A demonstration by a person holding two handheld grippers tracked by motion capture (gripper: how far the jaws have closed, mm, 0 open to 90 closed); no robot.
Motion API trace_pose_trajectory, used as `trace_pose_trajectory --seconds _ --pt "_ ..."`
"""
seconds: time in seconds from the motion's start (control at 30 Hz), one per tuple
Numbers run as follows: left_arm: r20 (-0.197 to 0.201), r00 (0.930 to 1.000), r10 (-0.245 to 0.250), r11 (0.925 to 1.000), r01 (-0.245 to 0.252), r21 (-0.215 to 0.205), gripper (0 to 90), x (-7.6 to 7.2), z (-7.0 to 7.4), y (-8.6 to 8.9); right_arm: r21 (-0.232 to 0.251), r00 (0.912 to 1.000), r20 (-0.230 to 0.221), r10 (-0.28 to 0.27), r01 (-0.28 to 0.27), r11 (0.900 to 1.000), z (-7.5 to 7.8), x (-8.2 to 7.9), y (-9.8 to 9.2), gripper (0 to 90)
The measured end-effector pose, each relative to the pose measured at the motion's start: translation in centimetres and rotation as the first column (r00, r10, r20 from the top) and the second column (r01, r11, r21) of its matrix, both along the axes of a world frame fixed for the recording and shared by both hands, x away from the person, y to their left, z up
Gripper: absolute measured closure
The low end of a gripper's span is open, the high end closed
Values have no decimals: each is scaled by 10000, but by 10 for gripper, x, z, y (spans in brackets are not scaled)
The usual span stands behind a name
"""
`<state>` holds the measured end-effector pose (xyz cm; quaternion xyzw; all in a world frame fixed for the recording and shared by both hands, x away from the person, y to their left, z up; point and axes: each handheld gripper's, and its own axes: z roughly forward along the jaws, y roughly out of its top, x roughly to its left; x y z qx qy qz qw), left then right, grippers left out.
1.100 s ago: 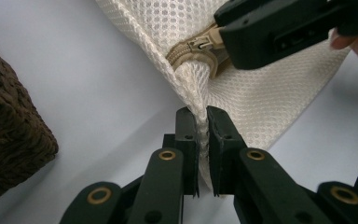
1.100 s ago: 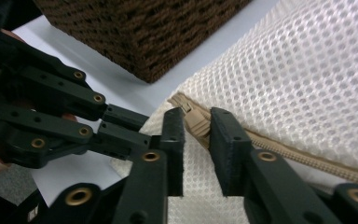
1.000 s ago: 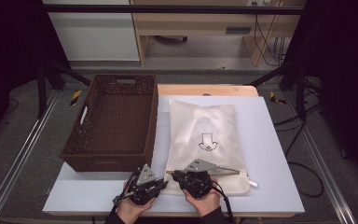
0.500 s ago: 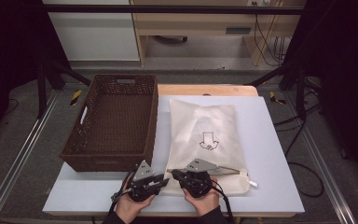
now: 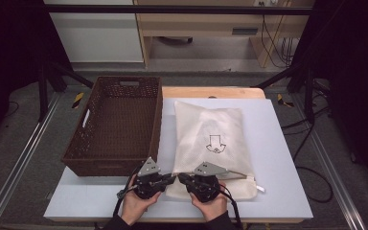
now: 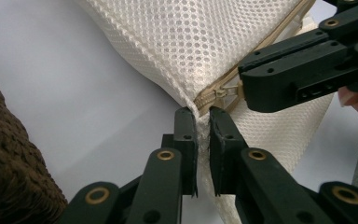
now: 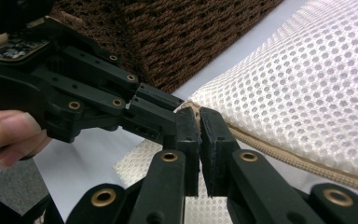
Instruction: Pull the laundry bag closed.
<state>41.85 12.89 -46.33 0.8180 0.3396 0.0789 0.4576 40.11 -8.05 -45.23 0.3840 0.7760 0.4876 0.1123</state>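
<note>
A white mesh bag (image 5: 211,139) with a beige zipper (image 7: 279,156) along its near edge lies flat on the white table (image 5: 278,158). Both grippers meet at its near left corner. My left gripper (image 6: 203,116) (image 5: 171,178) has just been closing and now pinches the corner fabric of the mesh bag (image 6: 191,42) between its pads. My right gripper (image 7: 199,116) (image 5: 181,177) faces it, shut on the zipper pull (image 6: 221,92) at the zipper's end. The left gripper view shows the right gripper (image 6: 242,86) close above its own jaws.
A dark brown wicker basket (image 5: 157,120) stands on the table just left of the bag, its near corner close to the left gripper. A wooden board (image 5: 211,92) lies beyond the bag. The table's front edge runs just under both hands.
The left gripper has edged a little away from the table's front edge. The right gripper and the bag lie as before.
</note>
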Motion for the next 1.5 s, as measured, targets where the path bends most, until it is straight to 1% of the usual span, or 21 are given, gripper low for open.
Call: trace_pose_trajectory --seconds 0.03,0.1,0.13,0.17,0.27,0.33,0.4,0.47,0.53,0.73,0.83,0.97,1.1,1.13,1.23,1.27,1.3,1.37,1.43,1.5 --pt "17 10000 -37 10000 36 63 828 -1 1 -1 53 10000 -17 2 -2 10000 0 0 0 862" --pt "248 9997 14 9996 -21 282 828 -3 1 -3 7 10000 -4 26 -26 10000 -1 1 0 867" --pt "260 9997 12 9995 -20 307 827 -3 1 -4 -2 10000 -7 4 -4 10000 -1 0 0 871" --pt "278 9996 28 9997 -35 260 825 -3 1 -3 11 10000 -4 -21 21 10000 -1 0 0 874" --pt "138 9999 47 10000 -47 -22 788 -1 1 -1 80 9999 -13 -104 104 9999 0 -1 0 874" --pt "95 9999 32 10000 -32 -30 790 -1 1 -1 61 9999 -17 -118 118 9999 1 -1 -1 875" --pt "211 9998 41 9999 -44 134 821 -3 2 -3 105 9998 2 -179 179 9998 0 -2 -1 875" --pt "359 9993 114 9995 -125 305 832 -5 3 -5 147 9998 -36 -213 213 9997 0 -2 -1 875" --pt "450 9988 175 9992 -191 363 837 -7 3 -5 180 9997 -74 -240 241 9995 -1 -2 -1 875" --pt "555 9980 287 9978 -319 586 844 -11 3 -6 327 9990 -292 -346 355 9988 -3 -3 -2 875" --pt "526 9981 308 9979 -337 547 846 -11 4 -5 427 9984 -420 -385 403 9983 -4 -4 -3 876" --pt "535 9981 317 9982 -344 501 847 -12 5 -3 489 9977 -469 -494 517 9975 -6 -5 -4 876" --pt "508 9980 370 9982 -394 461 848 -11 6 0 408 9960 -553 -700 723 9966 -8 -4 -6 876" --pt "476 9981 401 9983 -420 396 848 -10 7 1 409 9958 -596 -692 717 9966 -9 -3 -7 876" --pt "535 9974 484 9981 -503 351 847 -10 8 3 307 9946 -622 -830 850 9959 -9 -4 -11 876" --pt "511 9976 476 9982 -494 340 847 -10 8 3 351 9938 -659 -893 918 9952 -9 -4 -13 876" --pt "508 9978 424 9985 -441 328 847 -10 7 4 329 9941 -667 -859 882 9956 -10 -4 -15 876" --pt "614 9973 394 9982 -420 431 846 -11 6 2 387 9946 -696 -771 799 9961 -10 -4 -17 876" --pt "636 9972 386 9979 -418 495 845 -12 5 1 251 9948 -669 -764 782 9966 -10 -6 -17 875" --pt "610 9975 370 9982 -398 455 845 -12 5 1 272 9947 -688 -761 781 9966 -10 -6 -18 876"
